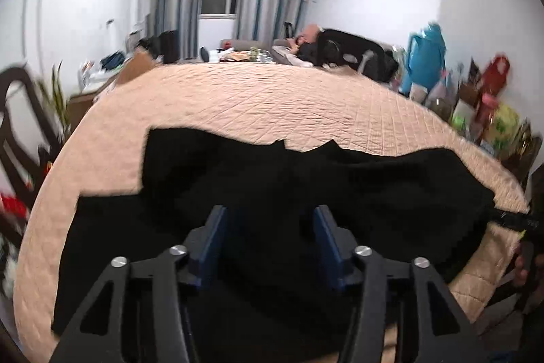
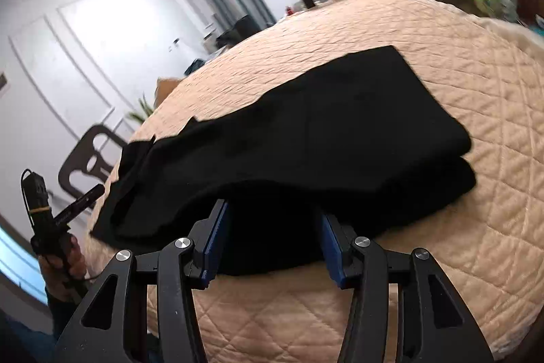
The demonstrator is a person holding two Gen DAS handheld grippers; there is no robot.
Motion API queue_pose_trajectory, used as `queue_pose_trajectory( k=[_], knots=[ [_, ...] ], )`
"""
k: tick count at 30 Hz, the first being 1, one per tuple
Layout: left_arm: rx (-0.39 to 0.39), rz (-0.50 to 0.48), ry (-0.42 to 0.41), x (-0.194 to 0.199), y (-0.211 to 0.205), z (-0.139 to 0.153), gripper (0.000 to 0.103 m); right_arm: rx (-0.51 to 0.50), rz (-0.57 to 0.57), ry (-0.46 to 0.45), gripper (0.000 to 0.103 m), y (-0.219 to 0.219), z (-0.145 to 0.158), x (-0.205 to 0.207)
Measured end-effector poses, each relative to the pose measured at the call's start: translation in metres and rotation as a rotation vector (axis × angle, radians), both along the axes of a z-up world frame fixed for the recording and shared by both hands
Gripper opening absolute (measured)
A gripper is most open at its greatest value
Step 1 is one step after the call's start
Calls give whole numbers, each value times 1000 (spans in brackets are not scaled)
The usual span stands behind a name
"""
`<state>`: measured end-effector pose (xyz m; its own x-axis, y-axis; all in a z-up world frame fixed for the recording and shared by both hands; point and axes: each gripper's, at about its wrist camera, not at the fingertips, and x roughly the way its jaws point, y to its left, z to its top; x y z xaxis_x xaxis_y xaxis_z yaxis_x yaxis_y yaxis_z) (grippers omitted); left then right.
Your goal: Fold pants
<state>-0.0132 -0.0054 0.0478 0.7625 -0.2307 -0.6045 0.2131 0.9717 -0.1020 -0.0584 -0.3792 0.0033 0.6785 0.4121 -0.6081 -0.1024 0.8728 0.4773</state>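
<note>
The black pants (image 2: 306,131) lie folded over on the bed (image 2: 459,91). Both hand-held grippers, left (image 1: 270,240) and right (image 2: 272,237), are apart, holding nothing. Next, grab edges evenly, fold slowly.

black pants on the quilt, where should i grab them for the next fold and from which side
Probably the rounded folded end of the black pants, where two layers stack, visible in the right wrist view. Come in low from the near table edge with the right gripper, whose jaws stand open, so both layers are pinched. The left gripper could take the ragged opposite end the same way, over the quilt.
</note>
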Motion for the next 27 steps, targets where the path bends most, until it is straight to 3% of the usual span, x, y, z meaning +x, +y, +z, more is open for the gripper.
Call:
queue_pose_trajectory(
  k=[4,7,10,11,12,15,18,23,27],
  knots=[
    [95,-16,44,39,-30,-12,58,86,-59,-5,51,-18,2,-2],
    [164,27,98,63,-40,-25,58,150,-104,-4,51,-30,-1,-2],
    [175,57,149,76,-38,-33,57,194,-153,-13,51,-38,-1,-2],
    [176,69,146,77,-37,-32,48,205,-172,-15,51,-40,-1,-1],
    [180,75,139,77,-36,-31,31,212,-183,-18,51,-42,0,-1],
    [154,78,132,75,-32,-28,8,201,-224,-26,51,-45,2,2],
    [123,104,89,62,-21,-20,7,204,-241,-21,51,-47,1,6],
    [-32,233,-39,6,30,9,7,205,-249,-23,51,-49,1,7],
    [-156,341,-94,-50,85,10,7,195,-250,-24,51,-49,2,9]
  ],
)
